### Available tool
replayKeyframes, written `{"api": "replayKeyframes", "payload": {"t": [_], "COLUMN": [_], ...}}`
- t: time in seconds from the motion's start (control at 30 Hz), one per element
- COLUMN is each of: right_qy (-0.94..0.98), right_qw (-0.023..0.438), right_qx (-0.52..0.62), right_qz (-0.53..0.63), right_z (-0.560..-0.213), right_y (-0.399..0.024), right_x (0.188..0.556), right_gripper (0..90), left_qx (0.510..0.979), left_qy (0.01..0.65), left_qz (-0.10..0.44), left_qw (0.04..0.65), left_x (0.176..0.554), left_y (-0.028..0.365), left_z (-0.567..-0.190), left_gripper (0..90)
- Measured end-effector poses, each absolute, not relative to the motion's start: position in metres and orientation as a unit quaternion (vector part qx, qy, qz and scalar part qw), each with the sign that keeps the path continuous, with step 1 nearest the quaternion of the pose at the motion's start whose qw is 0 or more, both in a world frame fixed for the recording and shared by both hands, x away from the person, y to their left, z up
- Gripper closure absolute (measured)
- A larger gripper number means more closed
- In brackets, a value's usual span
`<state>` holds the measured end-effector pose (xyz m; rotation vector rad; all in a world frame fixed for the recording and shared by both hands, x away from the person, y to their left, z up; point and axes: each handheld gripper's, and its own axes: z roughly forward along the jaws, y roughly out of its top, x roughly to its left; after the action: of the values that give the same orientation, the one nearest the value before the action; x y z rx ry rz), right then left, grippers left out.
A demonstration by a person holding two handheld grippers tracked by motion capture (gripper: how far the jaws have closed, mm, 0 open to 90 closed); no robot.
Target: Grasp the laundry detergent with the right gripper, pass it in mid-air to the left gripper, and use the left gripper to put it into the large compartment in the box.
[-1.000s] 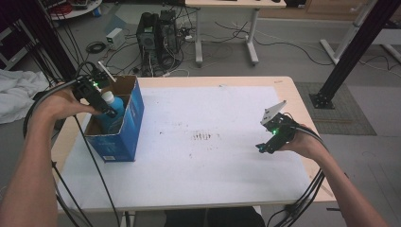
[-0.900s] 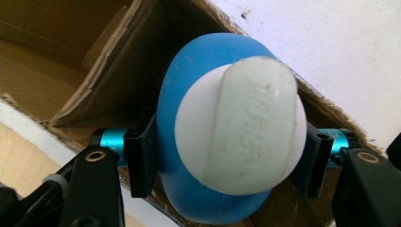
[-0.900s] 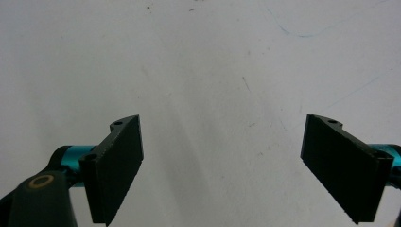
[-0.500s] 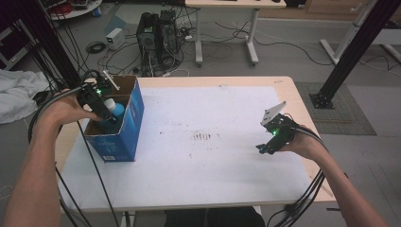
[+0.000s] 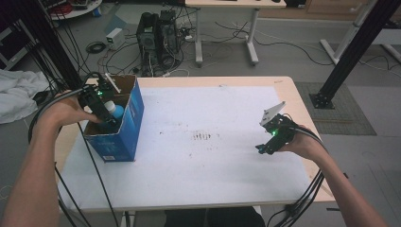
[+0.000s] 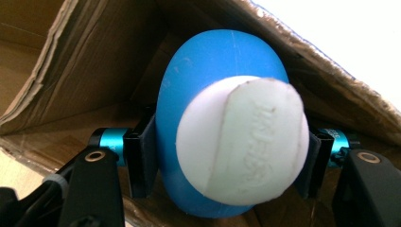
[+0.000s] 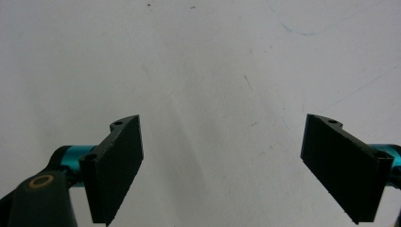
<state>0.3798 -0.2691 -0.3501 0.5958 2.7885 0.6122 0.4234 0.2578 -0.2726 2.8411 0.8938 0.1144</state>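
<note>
Blue bottle (image 6: 222, 137) with white cap clamped in left gripper (image 5: 101, 109), inside the cardboard box (image 5: 127, 127) | step: likely lifting out or setting in | right gripper (image 7: 222, 165) wide, empty over table (image 5: 213, 165) | next: clear box wall

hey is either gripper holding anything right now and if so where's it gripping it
The left gripper clamps a blue bottle with a white cap by its body's sides, inside the cardboard box. The right gripper is open, empty.

White cloth heap (image 5: 16, 94) lies on floor beyond tabletop's left edge. Black computer tower (image 5: 158, 35) stands beyond the far edge among tangled black cables (image 5: 123, 56).
</note>
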Motion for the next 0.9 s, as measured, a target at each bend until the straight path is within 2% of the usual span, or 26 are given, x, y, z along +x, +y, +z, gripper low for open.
{"api": "replayKeyframes", "payload": {"t": [0.9], "right_qy": [0.95], "right_qw": [0.116], "right_qx": [0.201], "right_qz": [0.21], "right_z": [-0.3513], "right_y": [-0.2679], "right_x": [0.3795], "right_gripper": [13.1], "left_qx": [0.949], "left_qy": [0.305], "left_qz": [0.04], "left_qw": [0.074], "left_x": [0.4242], "left_y": [0.2559], "left_z": [-0.273], "left_gripper": [36.9]}}
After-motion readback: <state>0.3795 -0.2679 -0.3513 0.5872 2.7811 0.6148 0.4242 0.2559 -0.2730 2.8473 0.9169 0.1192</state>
